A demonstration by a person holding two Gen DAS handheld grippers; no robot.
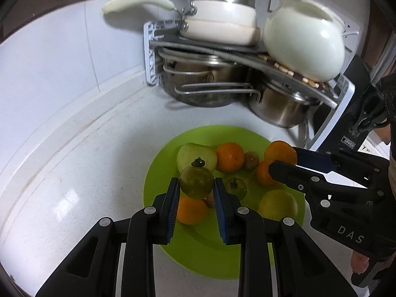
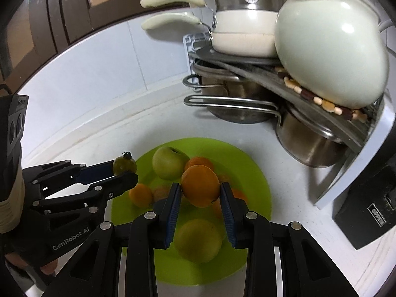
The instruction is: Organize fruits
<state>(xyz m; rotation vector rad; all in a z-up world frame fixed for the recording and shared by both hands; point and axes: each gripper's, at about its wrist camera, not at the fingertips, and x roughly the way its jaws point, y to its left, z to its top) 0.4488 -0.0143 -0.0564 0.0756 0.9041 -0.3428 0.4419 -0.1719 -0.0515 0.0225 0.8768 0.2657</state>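
A lime green plate [image 1: 198, 247] lies on the white counter and holds several fruits: a green apple [image 1: 195, 154], oranges [image 1: 230, 157], a yellow fruit [image 1: 278, 204] and a second green tomato [image 1: 236, 188]. My left gripper [image 1: 196, 185] is shut on a green tomato [image 1: 196, 182] and holds it above the plate; it also shows in the right wrist view [image 2: 125, 164]. My right gripper [image 2: 200, 193] is shut on an orange [image 2: 200, 185] above the plate [image 2: 257, 190], also seen in the left wrist view [image 1: 281, 152].
A dish rack [image 1: 153, 52] stands behind the plate with steel pots [image 1: 279, 111], a cream saucepan [image 1: 220, 22] and a pale green jug [image 1: 304, 47]. A black box [image 2: 366, 212] sits at the right. White tiled wall lies to the left.
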